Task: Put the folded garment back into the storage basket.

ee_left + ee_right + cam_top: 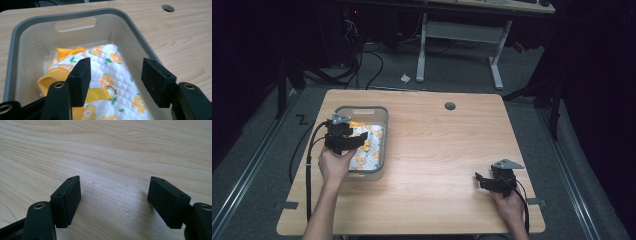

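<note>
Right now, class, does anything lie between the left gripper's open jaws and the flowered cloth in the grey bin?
Nothing visible does: the left gripper hangs open directly above the flowered cloth inside the bin.

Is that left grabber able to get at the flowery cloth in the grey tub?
Probably yes. The left gripper hangs open right over the flowery cloth inside the grey tub, which has no lid, and nothing lies between its jaws and the fabric.

One table (437, 165), one grey bin (384, 116), one floral cloth (115, 75), two grippers.
</note>
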